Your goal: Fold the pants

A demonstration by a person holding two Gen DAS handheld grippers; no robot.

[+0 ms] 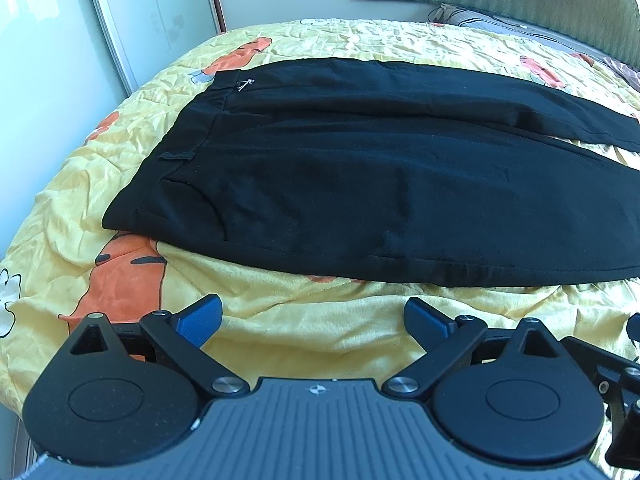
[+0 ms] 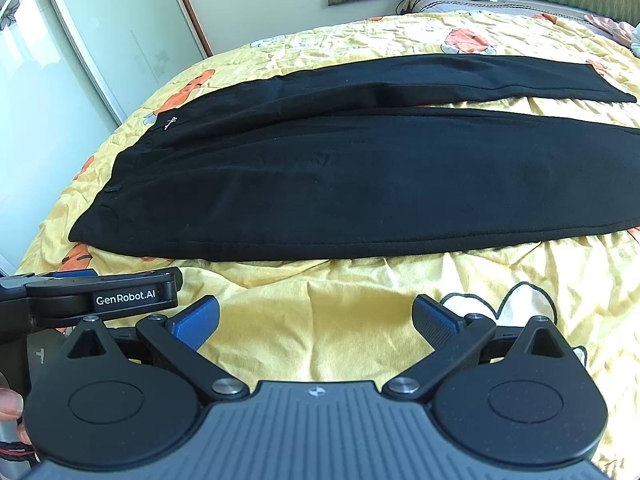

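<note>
**Pants laid flat on the bed, both grippers hovering short of the cloth**

Black fabric pants [image 1: 360,184] lie spread lengthwise across a yellow quilted bedspread with orange carrot print [image 1: 280,320], waistband toward the pale sliding wardrobe door [image 1: 48,80] and both legs running away from that door toward the far side of the bed. The leg farther from the cameras overlaps the nearer one close to the waistband, then splays apart from it toward the cuffs, so yellow cloth shows between them. The left gripper [image 1: 312,320] and the right gripper [image 2: 316,320] both have their jaws released and spread wide, holding nothing. Each hangs over bare bedspread, just short of the near side seam of the pants and not touching it; the left gripper sits on the door side of the right.

Likely hazards: the bedspread is creased directly beneath the pants' near edge, so jaws closing low could pinch quilt together with trouser cloth and drag both. Pinching only the top layer would leave the lower layer behind and skew the fold. The splayed legs, if not aligned first, would probably give a crooked stack.
</note>
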